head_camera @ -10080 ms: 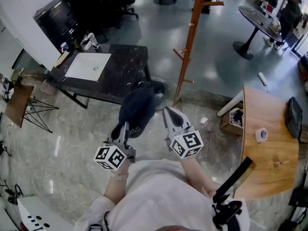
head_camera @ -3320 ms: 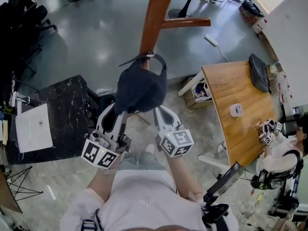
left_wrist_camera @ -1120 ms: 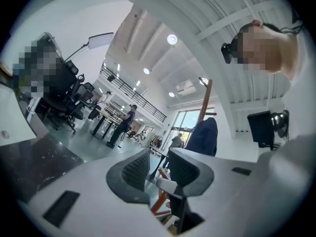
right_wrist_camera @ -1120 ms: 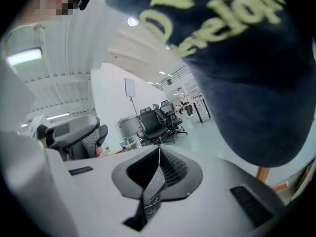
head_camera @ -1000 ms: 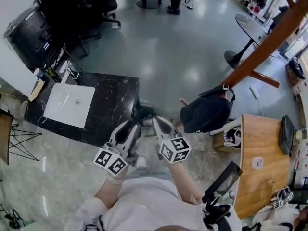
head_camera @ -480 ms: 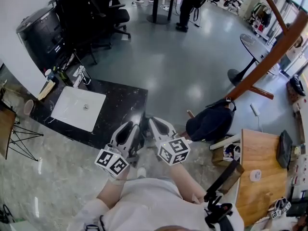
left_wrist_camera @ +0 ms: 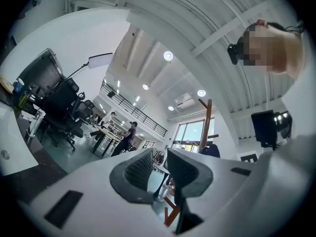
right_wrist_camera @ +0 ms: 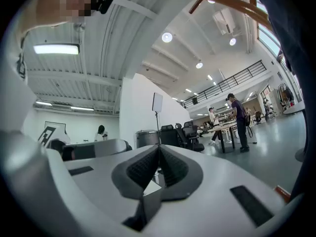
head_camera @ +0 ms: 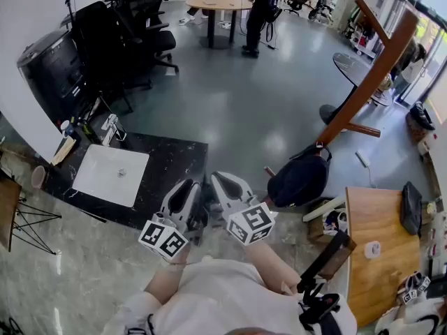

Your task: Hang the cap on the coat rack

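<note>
Head view shows us the cap [head_camera: 299, 180] hanging from a low peg of the coat rack [head_camera: 363, 75], to the right of both grippers and clear of them. Our right gripper [right_wrist_camera: 159, 149] is the nearer, jaws pressed together on nothing; the left gripper [left_wrist_camera: 159, 156] has its jaws slightly apart, empty. Grey floor [head_camera: 230, 103] lies beneath, a black table [head_camera: 178, 162] to the left, so we judge the hanging done.

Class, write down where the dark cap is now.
Head view, right of centre: the cap hangs on a low peg of the coat rack, just beyond the wooden table.
</note>
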The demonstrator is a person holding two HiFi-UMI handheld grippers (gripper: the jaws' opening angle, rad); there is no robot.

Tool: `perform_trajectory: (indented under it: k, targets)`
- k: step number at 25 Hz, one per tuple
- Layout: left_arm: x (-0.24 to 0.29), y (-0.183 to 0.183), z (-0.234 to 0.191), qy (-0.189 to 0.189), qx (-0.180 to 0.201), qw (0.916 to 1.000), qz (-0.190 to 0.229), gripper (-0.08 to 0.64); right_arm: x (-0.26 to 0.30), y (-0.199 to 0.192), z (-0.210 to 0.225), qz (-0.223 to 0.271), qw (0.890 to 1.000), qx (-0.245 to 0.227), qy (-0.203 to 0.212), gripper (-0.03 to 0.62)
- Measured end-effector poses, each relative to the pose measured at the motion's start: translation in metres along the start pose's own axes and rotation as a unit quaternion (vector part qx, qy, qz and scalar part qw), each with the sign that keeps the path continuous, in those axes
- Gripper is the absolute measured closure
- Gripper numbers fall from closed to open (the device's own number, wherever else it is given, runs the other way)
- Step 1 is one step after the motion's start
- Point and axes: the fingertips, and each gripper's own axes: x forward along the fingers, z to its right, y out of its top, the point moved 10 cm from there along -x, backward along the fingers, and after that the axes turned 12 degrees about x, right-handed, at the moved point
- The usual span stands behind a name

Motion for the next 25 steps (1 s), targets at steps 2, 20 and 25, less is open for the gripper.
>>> perform_trajectory:
  k: [2,20,25]
  targets:
    - [0.004,-0.001,0.001,-0.009,0.000,1.0000,0.002,0.469,-0.003,0.002,0.000,0.012,1.000,-0.007,0.000,0.569]
    - [0.032,-0.009,0.018,-0.067,-0.005,0.9977,0.002,0.551,-0.030,0.009,0.005,0.053,0.998,-0.014,-0.001,0.569]
    - [0.028,-0.008,0.019,-0.078,-0.006,0.9969,0.002,0.551,-0.031,0.007,0.001,0.054,0.998,-0.012,-0.001,0.569]
